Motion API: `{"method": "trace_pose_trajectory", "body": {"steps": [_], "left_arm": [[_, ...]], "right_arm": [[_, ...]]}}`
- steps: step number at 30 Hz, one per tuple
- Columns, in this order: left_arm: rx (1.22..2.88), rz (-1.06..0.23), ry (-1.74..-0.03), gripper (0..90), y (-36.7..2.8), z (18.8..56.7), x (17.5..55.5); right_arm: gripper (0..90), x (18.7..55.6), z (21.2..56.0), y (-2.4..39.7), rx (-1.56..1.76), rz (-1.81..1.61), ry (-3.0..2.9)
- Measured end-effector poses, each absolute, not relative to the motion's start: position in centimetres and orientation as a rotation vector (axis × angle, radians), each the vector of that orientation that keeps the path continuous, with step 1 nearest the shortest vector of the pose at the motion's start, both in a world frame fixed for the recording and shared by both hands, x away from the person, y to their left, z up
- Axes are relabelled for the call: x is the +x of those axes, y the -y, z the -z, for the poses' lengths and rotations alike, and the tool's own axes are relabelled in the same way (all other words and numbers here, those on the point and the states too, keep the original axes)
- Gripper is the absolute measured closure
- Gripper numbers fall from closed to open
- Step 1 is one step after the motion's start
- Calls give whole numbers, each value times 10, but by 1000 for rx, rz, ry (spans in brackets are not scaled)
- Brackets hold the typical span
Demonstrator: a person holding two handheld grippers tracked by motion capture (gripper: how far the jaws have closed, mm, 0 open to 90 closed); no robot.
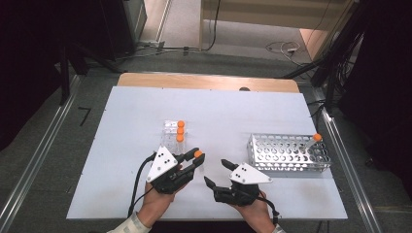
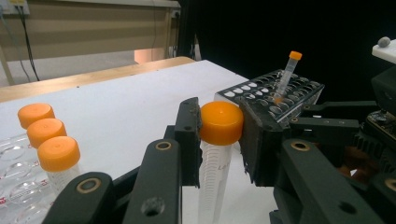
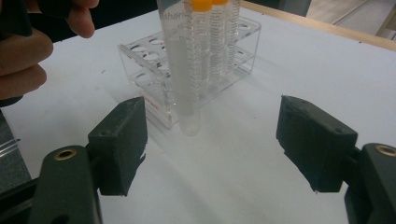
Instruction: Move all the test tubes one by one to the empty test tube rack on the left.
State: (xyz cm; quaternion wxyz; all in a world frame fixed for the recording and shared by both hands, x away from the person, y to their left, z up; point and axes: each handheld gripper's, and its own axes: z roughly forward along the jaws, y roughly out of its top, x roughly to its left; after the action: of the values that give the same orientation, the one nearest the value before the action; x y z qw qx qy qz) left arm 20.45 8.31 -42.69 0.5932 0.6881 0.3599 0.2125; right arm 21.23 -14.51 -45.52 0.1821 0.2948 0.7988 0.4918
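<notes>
My left gripper [image 1: 195,160] is shut on an orange-capped tube [image 1: 197,154], pinching it at the cap [image 2: 221,122]. The clear body [image 2: 212,177] hangs down over the white board. In the right gripper view this held tube [image 3: 184,70] stands upright in front of a clear plastic rack [image 3: 154,70]. Three more orange-capped tubes [image 1: 180,131] stand in that rack [image 1: 170,132], just beyond the left gripper. My right gripper [image 1: 216,171] is open beside it, low over the board, its jaws [image 3: 210,144] wide apart with nothing between them.
A metal perforated rack [image 1: 289,151] lies to the right with one orange-capped tube [image 1: 313,141] leaning in its far corner. The white board [image 1: 145,107] covers the table; a wooden edge [image 1: 209,81] runs along its far side. Cables lie on the floor beyond.
</notes>
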Motion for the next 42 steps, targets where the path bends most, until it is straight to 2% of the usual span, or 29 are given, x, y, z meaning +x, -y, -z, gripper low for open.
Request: {"method": "trace_pose_trajectory", "body": {"steps": [42], "left_arm": [[1518, -568, -894, 697, -111, 410, 217]], "right_arm": [[235, 213, 456, 146, 846, -1387, -2252]]}}
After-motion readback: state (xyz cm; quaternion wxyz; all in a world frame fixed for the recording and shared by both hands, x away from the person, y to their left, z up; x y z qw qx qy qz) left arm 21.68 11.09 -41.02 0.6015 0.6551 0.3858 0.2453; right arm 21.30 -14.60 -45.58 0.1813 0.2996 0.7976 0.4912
